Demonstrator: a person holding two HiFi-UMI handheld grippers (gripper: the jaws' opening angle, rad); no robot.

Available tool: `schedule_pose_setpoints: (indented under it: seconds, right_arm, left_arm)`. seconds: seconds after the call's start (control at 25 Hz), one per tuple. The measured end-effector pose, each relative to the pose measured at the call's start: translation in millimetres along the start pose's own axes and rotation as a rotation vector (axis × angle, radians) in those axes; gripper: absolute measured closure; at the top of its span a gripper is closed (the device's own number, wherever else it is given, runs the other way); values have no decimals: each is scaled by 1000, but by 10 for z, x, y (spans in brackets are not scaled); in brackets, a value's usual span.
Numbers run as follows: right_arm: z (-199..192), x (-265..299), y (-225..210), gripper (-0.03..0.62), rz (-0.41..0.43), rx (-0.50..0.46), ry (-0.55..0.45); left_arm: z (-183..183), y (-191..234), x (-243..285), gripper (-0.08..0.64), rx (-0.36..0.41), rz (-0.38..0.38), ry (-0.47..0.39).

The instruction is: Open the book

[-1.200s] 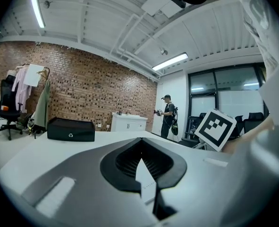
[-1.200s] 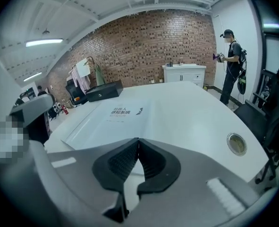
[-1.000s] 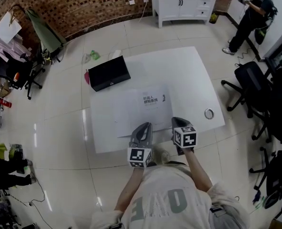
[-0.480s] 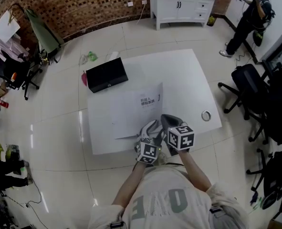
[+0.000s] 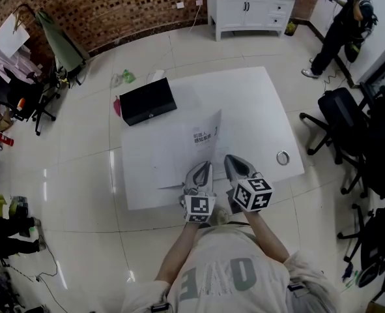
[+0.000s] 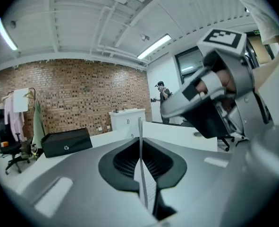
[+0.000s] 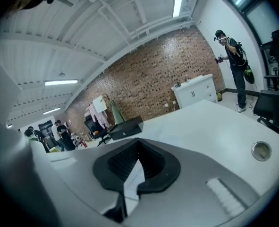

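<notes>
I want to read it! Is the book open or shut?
Partly open: the book has its cover lifted at a slant, not flat.

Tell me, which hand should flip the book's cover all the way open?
Probably left. The left tongs have just closed on the lifted cover, on the side it must swing toward. The right tongs pinch a corner of it too, but would have to cross over the left ones.

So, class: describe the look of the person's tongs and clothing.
The left tongs and right tongs are grey tapering shells with black ribbed pads; each carries a white cube with black square markers. The shirt is beige with grey lettering.
</notes>
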State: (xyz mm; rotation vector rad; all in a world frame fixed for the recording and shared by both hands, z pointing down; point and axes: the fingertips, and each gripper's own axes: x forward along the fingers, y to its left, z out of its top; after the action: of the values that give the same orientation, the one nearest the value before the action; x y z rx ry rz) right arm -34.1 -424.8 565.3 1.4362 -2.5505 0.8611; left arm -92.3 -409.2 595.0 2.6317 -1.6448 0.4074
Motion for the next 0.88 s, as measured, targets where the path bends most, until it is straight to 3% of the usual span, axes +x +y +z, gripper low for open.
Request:
schedule_pose_setpoints:
  seconds: [0.12,0.24,0.4,0.68,0.88]
  right_arm:
    - [-413,120,-238,588,-60,11,130]
    - [-811,213,-409,589,-111,-43,249]
    - [-1150,298,-458,589,-127,-93,377]
    - [-1420,400,-433,589,-126,-144,470]
    - [-1443,411,-428,589,-120,-138,470]
  left_arm:
    - [38,180,-150,534,-22,56,-16]
    - [-8,404,-358,531,-48,119,-17]
    - [-207,715,-640,513,-90,227,26]
    - [-676,979,-896,469,-167,349,118]
    - [-891,1063,-925,433,-96,408,167]
